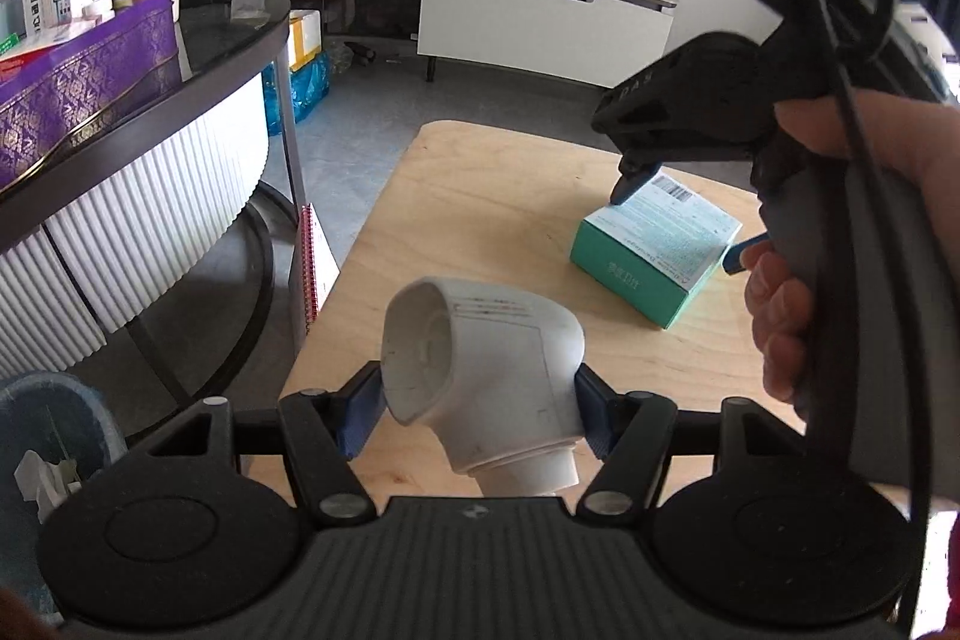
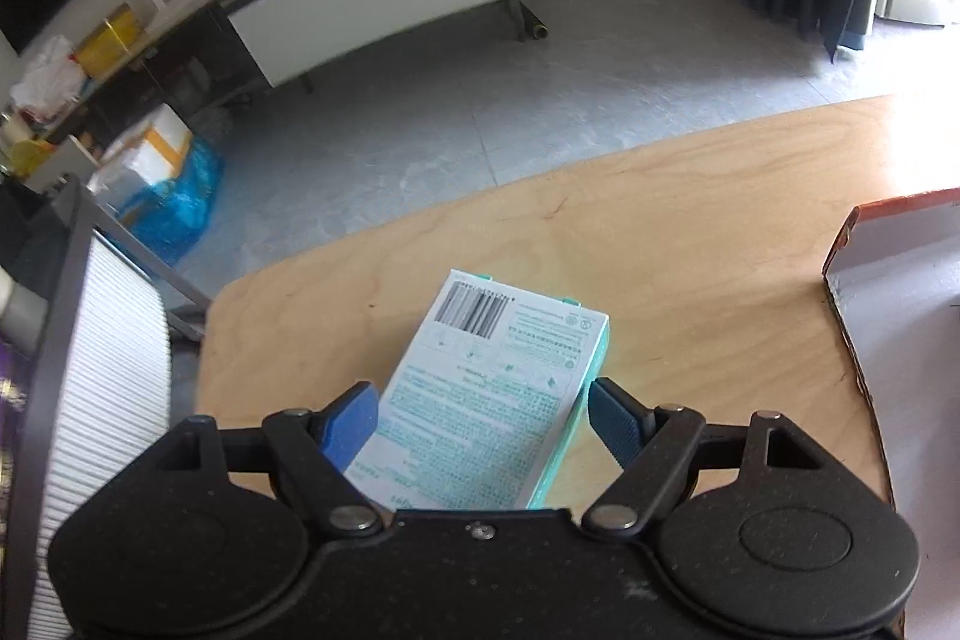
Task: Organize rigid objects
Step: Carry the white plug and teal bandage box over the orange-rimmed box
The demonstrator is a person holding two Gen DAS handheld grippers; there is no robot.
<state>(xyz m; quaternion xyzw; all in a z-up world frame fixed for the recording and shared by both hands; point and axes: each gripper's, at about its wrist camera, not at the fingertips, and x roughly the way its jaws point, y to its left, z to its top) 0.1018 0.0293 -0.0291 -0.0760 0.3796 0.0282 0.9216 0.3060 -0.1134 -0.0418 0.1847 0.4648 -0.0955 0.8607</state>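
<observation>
The left gripper [image 1: 480, 415] is clamped on a white plastic elbow fitting [image 1: 486, 382], its blue pads pressed against both sides of the part, which is held just above the near end of the light wooden table [image 1: 480, 196] with its wide round mouth facing left and its narrower collar pointing back toward the camera. Farther along the table and to the right lies a teal-and-white carton [image 1: 657, 256], printed face and barcode up. The right gripper [image 2: 483, 421] straddles that carton [image 2: 498, 388] — in the right wrist view one blue pad sits just beside each long side, the left one close against the edge and the right one with a thin gap, so the jaws are spread around the box and not pressing it; the box rests flat on the table [image 2: 690, 244]. From the left wrist view the same gripper [image 1: 678, 226] shows from the side, tilted down, held in a hand [image 1: 798, 316]. At the far right edge of the table stands an open box with an orange rim [image 2: 852, 232] — its pale inside faces up.
</observation>
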